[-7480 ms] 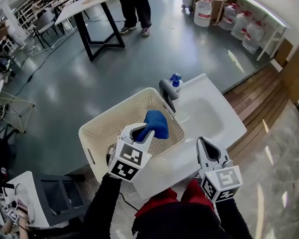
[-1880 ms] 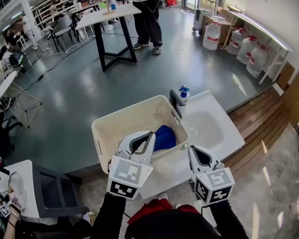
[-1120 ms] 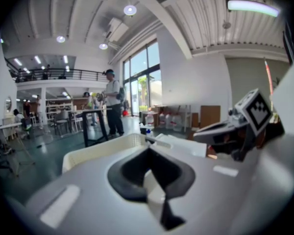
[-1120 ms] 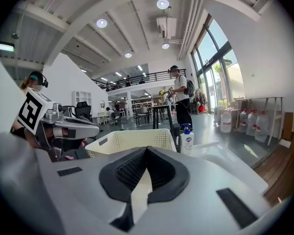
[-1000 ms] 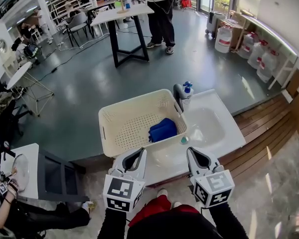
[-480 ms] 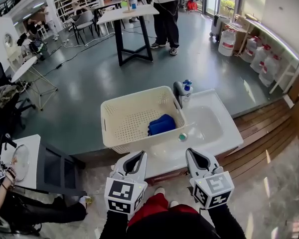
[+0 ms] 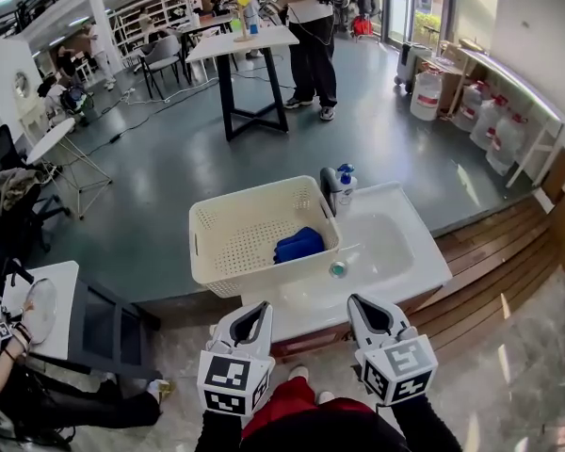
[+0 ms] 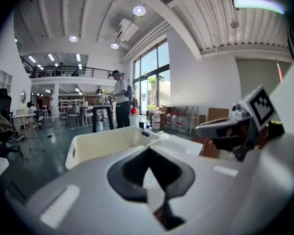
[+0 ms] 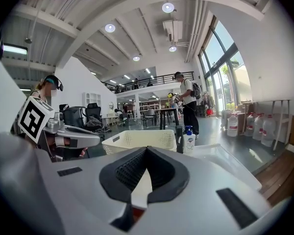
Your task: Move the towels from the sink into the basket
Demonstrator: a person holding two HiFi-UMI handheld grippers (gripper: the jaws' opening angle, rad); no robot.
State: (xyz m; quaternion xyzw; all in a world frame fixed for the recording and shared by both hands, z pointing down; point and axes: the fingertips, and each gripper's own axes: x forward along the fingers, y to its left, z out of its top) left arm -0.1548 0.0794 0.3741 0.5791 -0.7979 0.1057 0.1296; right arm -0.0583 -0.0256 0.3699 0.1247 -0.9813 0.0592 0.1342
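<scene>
A blue towel [image 7: 298,245] lies inside the cream perforated basket [image 7: 228,252], against its right wall. The basket stands at the left end of the white sink [image 7: 395,252], whose basin shows no towel. My left gripper [image 7: 261,307] [image 8: 148,150] hangs shut and empty in front of the sink's near edge, well short of the basket [image 8: 103,146]. Beside it my right gripper [image 7: 355,301] [image 9: 147,149] is also shut with nothing in it, facing the basket [image 9: 142,138] and the sink [image 9: 220,158].
A dark faucet [image 7: 327,183] and a soap bottle [image 7: 345,185] stand at the sink's back. A small teal round thing [image 7: 337,269] sits on the sink's rim. A white table [image 7: 250,40] with a person beside it stands beyond. Water jugs [image 7: 480,111] line the right wall.
Both grippers have drawn back toward me, away from the basket and sink, and stay shut. The blue towel stays where it lies in the basket.
</scene>
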